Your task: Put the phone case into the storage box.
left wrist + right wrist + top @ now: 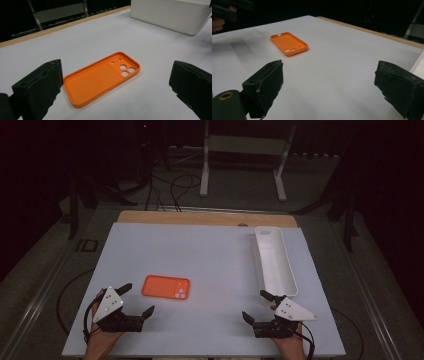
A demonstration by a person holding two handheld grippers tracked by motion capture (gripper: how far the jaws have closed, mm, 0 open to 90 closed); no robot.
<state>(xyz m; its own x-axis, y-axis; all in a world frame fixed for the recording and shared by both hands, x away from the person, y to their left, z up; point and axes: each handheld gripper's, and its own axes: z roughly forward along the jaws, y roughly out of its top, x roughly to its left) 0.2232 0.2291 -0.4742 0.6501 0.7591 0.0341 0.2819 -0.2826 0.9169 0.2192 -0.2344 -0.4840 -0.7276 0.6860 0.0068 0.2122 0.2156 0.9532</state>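
An orange phone case (166, 287) lies flat on the white table top (200, 255), hollow side up, camera holes toward the right. My left gripper (137, 299) rests near the front left edge, just left of and in front of the case, jaws wide open and empty. In the left gripper view the case (101, 77) lies a short way ahead between the two black jaws. My right gripper (256, 305) rests near the front right edge, open and empty. In the right gripper view the case (289, 43) lies well ahead.
A long white tray (274, 262) stands along the table's right side, just beyond my right gripper; its wall (172, 15) also fills the far end of the left gripper view. A wooden strip (205, 217) edges the table's far side. White frame legs (205, 165) stand on the floor beyond.
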